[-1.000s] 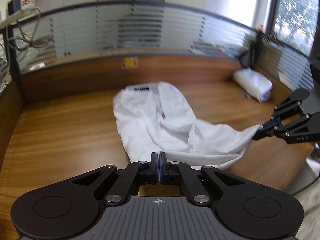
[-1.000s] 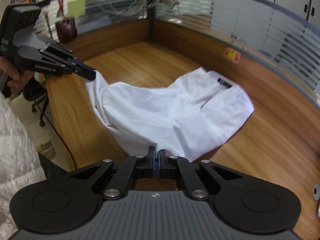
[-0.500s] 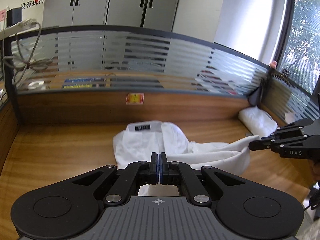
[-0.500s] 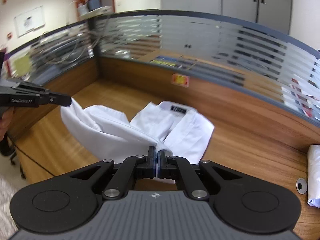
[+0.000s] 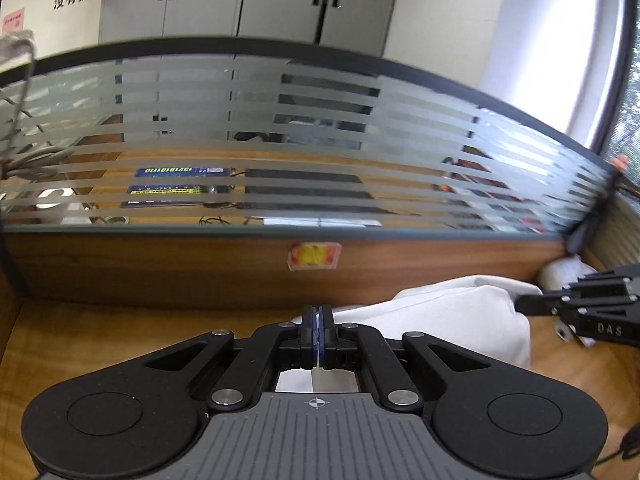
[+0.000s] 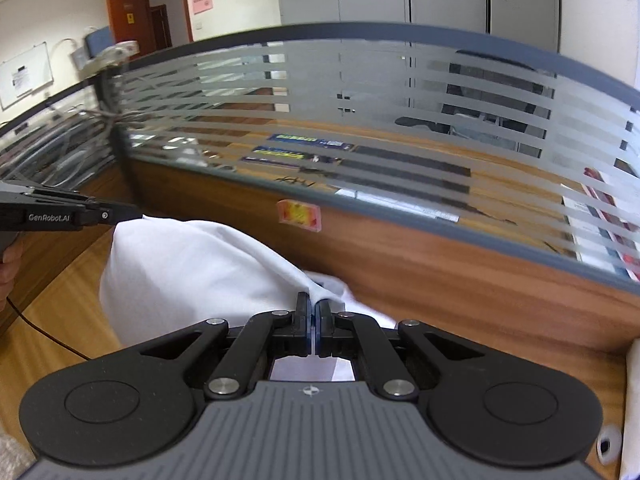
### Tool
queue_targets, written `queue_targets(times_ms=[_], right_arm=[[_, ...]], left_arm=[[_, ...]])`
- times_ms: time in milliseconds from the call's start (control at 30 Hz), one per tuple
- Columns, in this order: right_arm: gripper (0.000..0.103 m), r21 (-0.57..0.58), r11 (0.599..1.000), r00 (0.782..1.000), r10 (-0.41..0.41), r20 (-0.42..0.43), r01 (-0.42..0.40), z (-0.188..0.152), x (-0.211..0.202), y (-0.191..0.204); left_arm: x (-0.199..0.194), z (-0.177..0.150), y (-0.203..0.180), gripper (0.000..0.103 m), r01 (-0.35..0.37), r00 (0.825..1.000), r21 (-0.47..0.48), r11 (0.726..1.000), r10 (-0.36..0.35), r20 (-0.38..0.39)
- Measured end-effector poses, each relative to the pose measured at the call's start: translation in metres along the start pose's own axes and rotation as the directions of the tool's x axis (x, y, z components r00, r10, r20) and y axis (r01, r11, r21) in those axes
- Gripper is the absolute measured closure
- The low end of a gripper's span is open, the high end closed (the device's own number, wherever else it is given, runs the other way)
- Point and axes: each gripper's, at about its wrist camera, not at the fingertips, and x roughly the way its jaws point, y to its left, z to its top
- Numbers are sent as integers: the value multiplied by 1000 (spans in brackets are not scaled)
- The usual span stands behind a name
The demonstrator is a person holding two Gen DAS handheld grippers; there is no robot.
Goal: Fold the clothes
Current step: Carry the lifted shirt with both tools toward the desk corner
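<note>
Both grippers have carried the white garment (image 6: pixel 192 268) toward the far wooden partition (image 5: pixel 160 268). Left gripper (image 5: pixel 317 332) and right gripper (image 6: pixel 312 328) each pinch a cloth edge, jaws pressed together. Garment apparently hangs doubled over the desk (image 6: pixel 60 320).

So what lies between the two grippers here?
A span of the white garment, pinched by the left gripper and right gripper; both wrist views show it.

White shirt (image 6: pixel 192 268); brown wood-grain desk (image 5: pixel 120 332); grey-striped glass partition (image 5: pixel 304 152).
</note>
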Motion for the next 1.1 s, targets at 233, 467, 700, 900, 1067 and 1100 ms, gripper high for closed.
queue_targets(times_ms=[233, 467, 700, 900, 1067, 1100], right_arm=[[101, 8, 1000, 998, -17, -60, 17, 22, 78, -36], [63, 84, 996, 997, -22, -77, 29, 20, 100, -58], [28, 265, 961, 991, 108, -82, -82, -22, 85, -82], [28, 401, 904, 973, 205, -106, -147, -54, 114, -87], [31, 455, 861, 954, 291, -73, -227, -71, 134, -78], [47, 467, 849, 947, 314, -72, -246, -71, 138, -76]], left_arm=[[90, 16, 15, 99, -17, 997, -31, 999, 14, -80], [108, 10, 41, 79, -19, 996, -148, 989, 5, -93], [72, -45, 58, 38, 29, 989, -308, 951, -71, -126], [78, -96, 46, 40, 14, 963, -383, 924, -115, -244], [86, -98, 34, 48, 22, 964, -347, 937, -112, -241], [86, -96, 34, 49, 21, 965, -342, 939, -109, -238]])
